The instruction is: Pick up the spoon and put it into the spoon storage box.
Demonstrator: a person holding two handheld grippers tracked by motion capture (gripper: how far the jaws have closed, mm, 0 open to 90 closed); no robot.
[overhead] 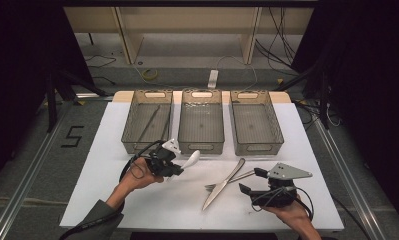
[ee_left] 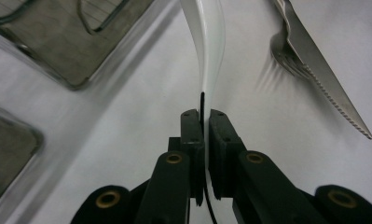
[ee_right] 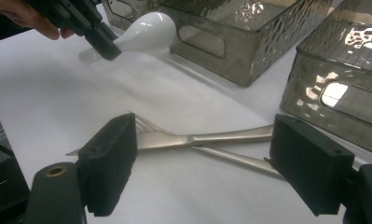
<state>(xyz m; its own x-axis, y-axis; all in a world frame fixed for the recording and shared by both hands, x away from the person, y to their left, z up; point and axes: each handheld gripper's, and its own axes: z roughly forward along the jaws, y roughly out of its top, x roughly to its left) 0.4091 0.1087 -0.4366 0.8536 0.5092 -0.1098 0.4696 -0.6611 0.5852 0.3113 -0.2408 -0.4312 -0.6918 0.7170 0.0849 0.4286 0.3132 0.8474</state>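
Note:
My left gripper (overhead: 179,167) is shut on the handle of a white spoon (overhead: 191,160), held just above the table in front of the middle bin (overhead: 202,142). In the left gripper view the spoon handle (ee_left: 209,56) runs up from between the closed jaws of the left gripper (ee_left: 203,116). A steel knife (overhead: 223,184) lies across a fork (overhead: 237,177) at mid-table. My right gripper (overhead: 251,181) stands open beside them. In the right gripper view the knife (ee_right: 211,137) and fork (ee_right: 144,123) lie ahead between the spread jaws of the right gripper (ee_right: 207,154), untouched. The spoon (ee_right: 146,32) shows farther off.
Three grey see-through bins stand in a row at the back: the left bin (overhead: 137,142) holds thin dark sticks (overhead: 149,122), and the right bin (overhead: 257,145) and the middle one look bare. The white table (overhead: 102,165) ends near my forearms.

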